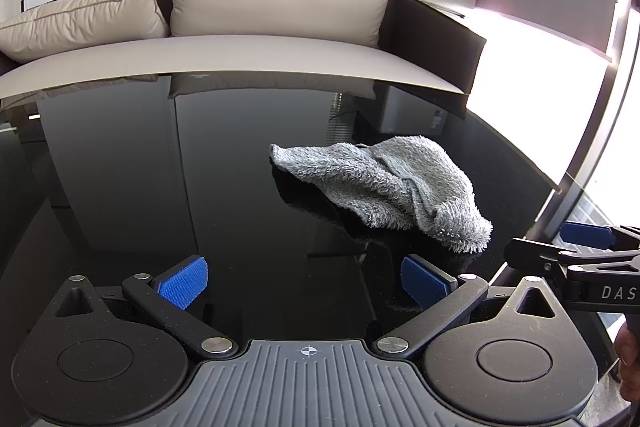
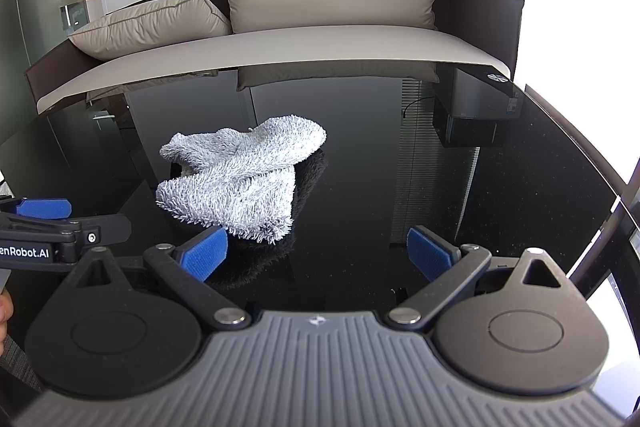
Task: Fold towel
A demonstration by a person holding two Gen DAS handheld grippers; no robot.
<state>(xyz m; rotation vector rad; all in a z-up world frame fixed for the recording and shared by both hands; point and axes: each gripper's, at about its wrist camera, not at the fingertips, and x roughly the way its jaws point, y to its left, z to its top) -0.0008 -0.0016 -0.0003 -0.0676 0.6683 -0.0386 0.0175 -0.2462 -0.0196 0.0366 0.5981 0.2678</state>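
Two claws spread apart and holding nothing, left claw [image 1: 304, 283] printed "enRobot.AI", right claw [image 2: 318, 253] printed "DAS", crumpled grey towel [image 2: 240, 179] on black surface [image 2: 400, 187].

Left tool [image 1: 304, 281] spread wide — crumpled towel [image 1: 384, 187] ahead-right on table [image 1: 160, 167].

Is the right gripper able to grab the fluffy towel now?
Probably yes. The right gripper is open, and the crumpled towel lies just ahead, slightly left, on the black table, with nothing between them.
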